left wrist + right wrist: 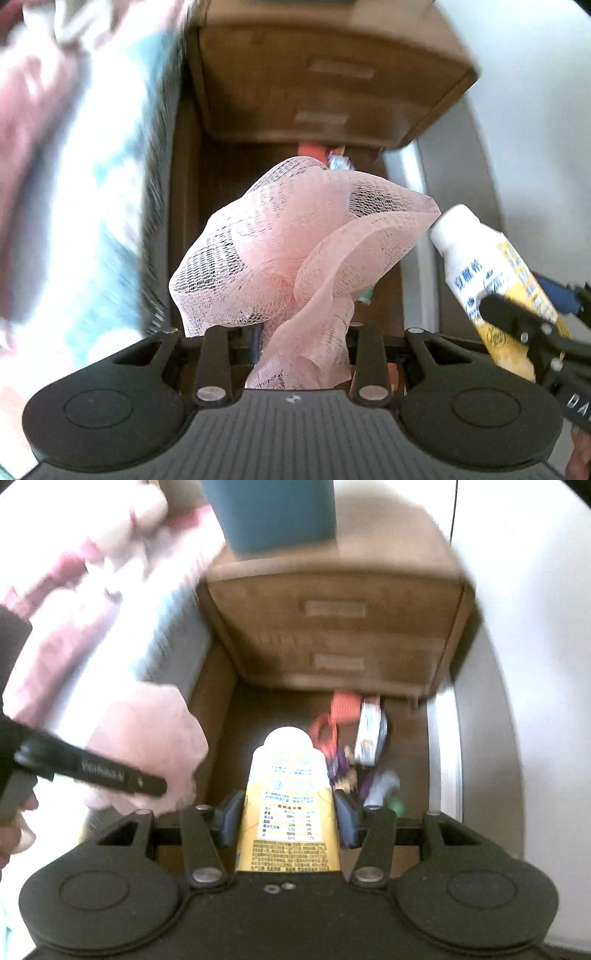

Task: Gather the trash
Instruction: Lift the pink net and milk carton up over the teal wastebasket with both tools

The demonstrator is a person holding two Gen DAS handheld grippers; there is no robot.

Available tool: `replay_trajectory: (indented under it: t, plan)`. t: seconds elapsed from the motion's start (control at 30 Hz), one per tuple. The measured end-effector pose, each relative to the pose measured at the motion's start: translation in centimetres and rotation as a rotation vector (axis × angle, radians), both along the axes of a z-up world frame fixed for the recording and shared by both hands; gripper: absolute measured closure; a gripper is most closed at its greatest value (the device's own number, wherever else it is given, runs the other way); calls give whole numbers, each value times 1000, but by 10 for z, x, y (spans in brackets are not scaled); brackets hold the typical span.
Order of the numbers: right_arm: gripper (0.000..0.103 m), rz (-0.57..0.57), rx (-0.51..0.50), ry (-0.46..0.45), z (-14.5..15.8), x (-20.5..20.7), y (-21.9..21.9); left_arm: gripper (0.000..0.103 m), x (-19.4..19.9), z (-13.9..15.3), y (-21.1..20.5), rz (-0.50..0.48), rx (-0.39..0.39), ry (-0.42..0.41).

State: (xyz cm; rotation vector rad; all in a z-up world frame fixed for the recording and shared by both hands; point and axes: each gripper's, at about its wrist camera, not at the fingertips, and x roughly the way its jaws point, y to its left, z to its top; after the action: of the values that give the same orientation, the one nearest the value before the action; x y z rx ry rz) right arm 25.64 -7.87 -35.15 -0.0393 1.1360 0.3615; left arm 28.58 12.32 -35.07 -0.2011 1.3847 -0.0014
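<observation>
A crumpled pink mesh net (295, 240) bulges up out of my left gripper (295, 332), which is shut on its lower end; the mesh hides the fingertips. My right gripper (288, 812) is shut on a white and yellow bottle (290, 775), with a blue pad (231, 818) pressed on each side. In the left wrist view that bottle (480, 266) and the right gripper (517, 321) are at the right edge. In the right wrist view the left gripper (110, 771) and the pink net (147, 738) are at the left. Both grippers point steeply down, well above the floor.
A wooden nightstand (332, 627) with two drawers stands ahead, with a teal container (273, 513) on top. Loose litter (354, 731), orange, white and purple, lies on the dark floor in front of it. Blurred bedding (74, 184) fills the left; a pale wall (535, 664) is on the right.
</observation>
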Motion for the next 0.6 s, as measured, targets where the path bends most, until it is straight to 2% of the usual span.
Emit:
replay_trajectory:
  t: [0.17,0.37,0.47,0.6]
  plan:
    - [52,-25,32,-99,93,12,18,73,11,94,13,-38,-11,-105]
    - [52,-32,57,-237,179,33,38,73,25,191,30,-77,6,-238]
    - [52,-24,68,-310,218,46,48,73,35,230,41,-77,9,-287]
    - [52,-13,70,-394,253,67,58,73,58,267,49,-62,27,-338]
